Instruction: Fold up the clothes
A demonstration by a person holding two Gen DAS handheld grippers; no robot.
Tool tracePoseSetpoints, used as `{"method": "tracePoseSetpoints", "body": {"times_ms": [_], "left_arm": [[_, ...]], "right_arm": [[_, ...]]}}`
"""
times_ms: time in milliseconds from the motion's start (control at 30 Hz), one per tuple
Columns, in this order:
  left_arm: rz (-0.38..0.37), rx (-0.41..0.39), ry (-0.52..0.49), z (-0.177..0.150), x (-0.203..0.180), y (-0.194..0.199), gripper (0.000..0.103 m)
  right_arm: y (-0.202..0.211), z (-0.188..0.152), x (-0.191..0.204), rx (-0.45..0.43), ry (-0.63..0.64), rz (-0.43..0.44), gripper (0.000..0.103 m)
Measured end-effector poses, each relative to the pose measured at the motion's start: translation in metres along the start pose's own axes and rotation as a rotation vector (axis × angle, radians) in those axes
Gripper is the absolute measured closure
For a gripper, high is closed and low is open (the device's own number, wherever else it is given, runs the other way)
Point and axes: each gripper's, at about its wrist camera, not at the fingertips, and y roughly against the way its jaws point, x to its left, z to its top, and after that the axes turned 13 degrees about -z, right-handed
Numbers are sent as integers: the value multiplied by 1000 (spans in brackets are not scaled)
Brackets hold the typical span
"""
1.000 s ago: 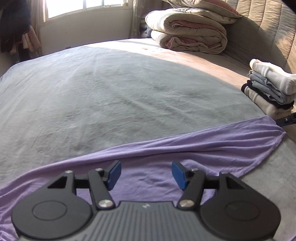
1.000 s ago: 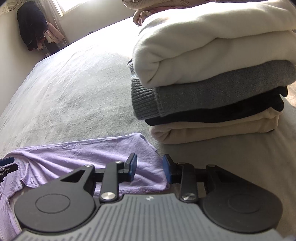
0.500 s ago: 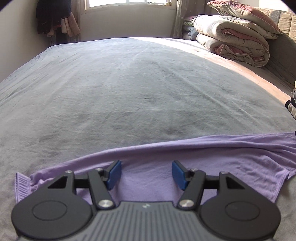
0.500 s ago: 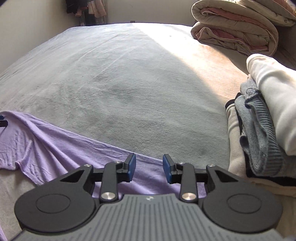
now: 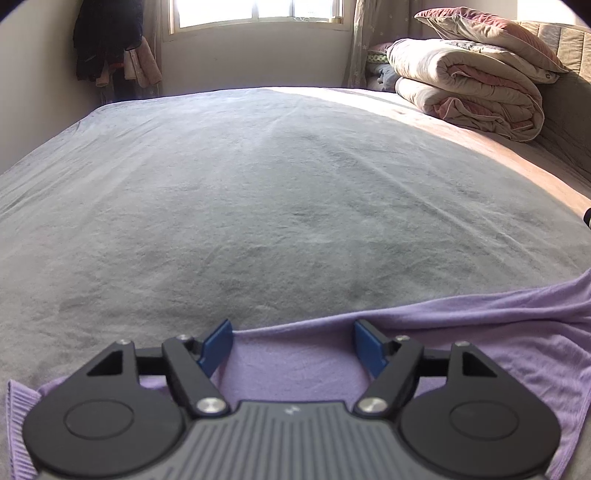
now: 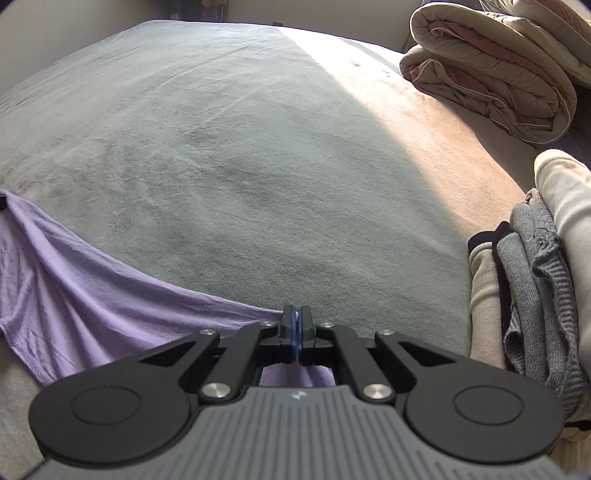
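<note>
Right gripper (image 6: 295,332), half open a second ago, now pinches purple shirt (image 6: 92,295) edge at 6 o'clock; left gripper (image 5: 293,345) jaws opening astride its far edge, gripping nothing; lift pending.

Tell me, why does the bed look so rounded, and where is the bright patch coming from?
Left wrist view: fisheye bulges the bed; the window is blown out. Right wrist view: same bulge; a sunlit band washes out the sheet beside the folded quilt.
</note>
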Motion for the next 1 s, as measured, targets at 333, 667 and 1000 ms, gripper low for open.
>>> {"method": "tracePoseSetpoints", "body": {"times_ms": [333, 667, 1000], "left_arm": [[-18, 1, 4, 8, -7, -5, 28], [-205, 114, -150, 32, -65, -31, 50], [-275, 192, -286, 39, -108, -43, 63]], "right_arm": [[-14, 16, -5, 10, -46, 17, 100], [5, 30, -54, 77, 31, -61, 76], [-16, 4, -37, 223, 210, -90, 76]]}}
